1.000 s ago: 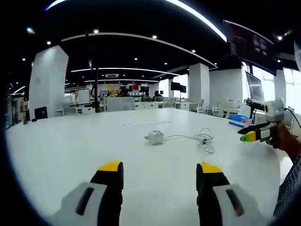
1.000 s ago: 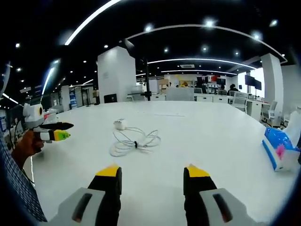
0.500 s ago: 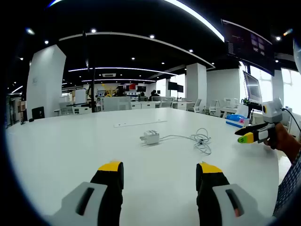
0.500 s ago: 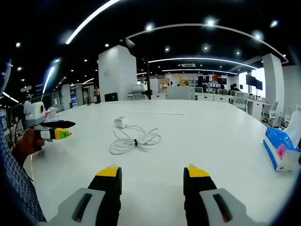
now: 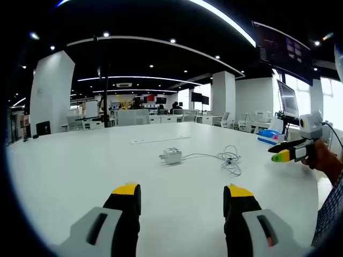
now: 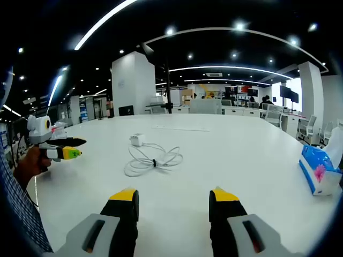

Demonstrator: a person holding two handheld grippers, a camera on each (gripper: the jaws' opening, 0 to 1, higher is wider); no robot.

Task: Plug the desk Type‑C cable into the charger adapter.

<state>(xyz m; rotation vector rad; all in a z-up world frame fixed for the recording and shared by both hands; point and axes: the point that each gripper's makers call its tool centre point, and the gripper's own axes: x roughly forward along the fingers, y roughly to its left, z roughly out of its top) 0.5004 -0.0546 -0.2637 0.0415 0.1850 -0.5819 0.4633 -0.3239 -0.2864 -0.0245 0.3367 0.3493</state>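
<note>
A small white charger adapter (image 5: 172, 156) lies on the white table (image 5: 69, 166), with a loosely coiled white cable (image 5: 230, 159) to its right. One strand runs up to the adapter; I cannot tell whether it is plugged in. My left gripper (image 5: 182, 193) is open and well short of the adapter, nothing between its jaws. In the right gripper view the adapter (image 6: 137, 140) sits beyond the cable coil (image 6: 154, 160), and my right gripper (image 6: 173, 195) stands open and apart from both. Each gripper is seen from the other: right gripper (image 5: 284, 152), left gripper (image 6: 67, 149).
A blue-and-white pack (image 6: 319, 170) lies at the right of the table (image 6: 257, 155). A thin white strip (image 5: 161, 140) rests farther back. A person's hand (image 5: 321, 158) holds the right gripper. Office desks, chairs and a monitor (image 5: 289, 99) stand beyond the table.
The left gripper view has shifted slightly, so the camera moved a little. Adapter and cable lie where they were. Both grippers stay open.
</note>
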